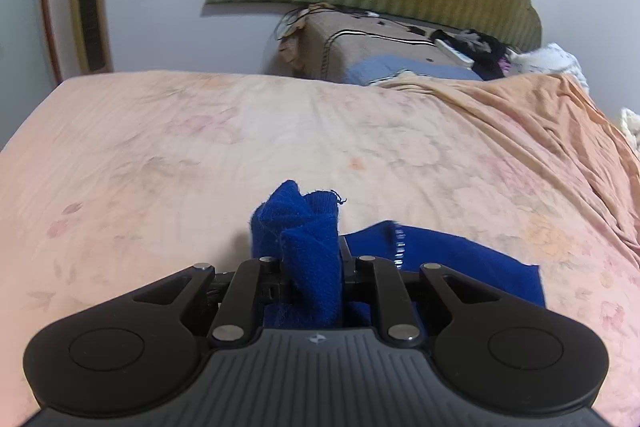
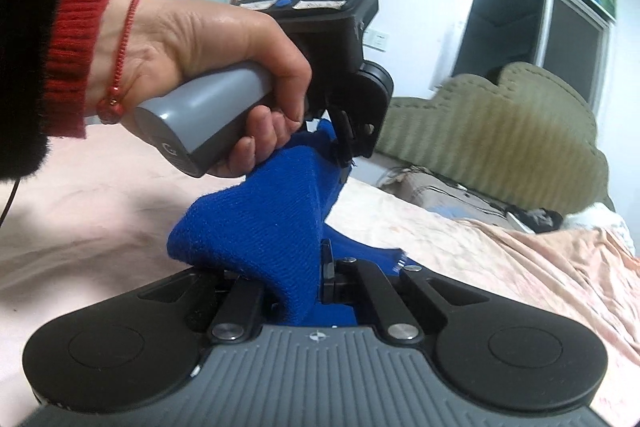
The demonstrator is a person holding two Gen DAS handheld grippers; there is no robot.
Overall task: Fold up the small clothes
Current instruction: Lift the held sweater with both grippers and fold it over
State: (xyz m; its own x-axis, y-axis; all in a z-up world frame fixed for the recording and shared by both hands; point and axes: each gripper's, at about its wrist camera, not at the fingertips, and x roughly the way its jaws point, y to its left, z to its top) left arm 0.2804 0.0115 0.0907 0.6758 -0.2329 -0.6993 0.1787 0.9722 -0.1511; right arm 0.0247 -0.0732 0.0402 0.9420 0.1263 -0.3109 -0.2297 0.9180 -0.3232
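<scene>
Both my grippers are clamped on the blue knit garment (image 1: 308,239). Left gripper (image 1: 310,267): jaws closed on a bunched fold that stands up between them. Right gripper (image 2: 298,283): jaws pinched on another bunch of the same cloth. From the right wrist view my left hand (image 2: 224,55) holds its gripper up and to the far left, and the knit stretches taut between the two grips, lifted off the bed sheet (image 1: 160,155). The rest of the garment trails onto the sheet at near right; a pale trim edge (image 1: 398,245) shows there.

Handling, my judgement: light, soft, stretchy knit; no stiffness, sags wherever unsupported. Not slippery, since the weave grips well. Better hold at hems or corners than mid-panel bunches, so edges line up for a fold.
</scene>
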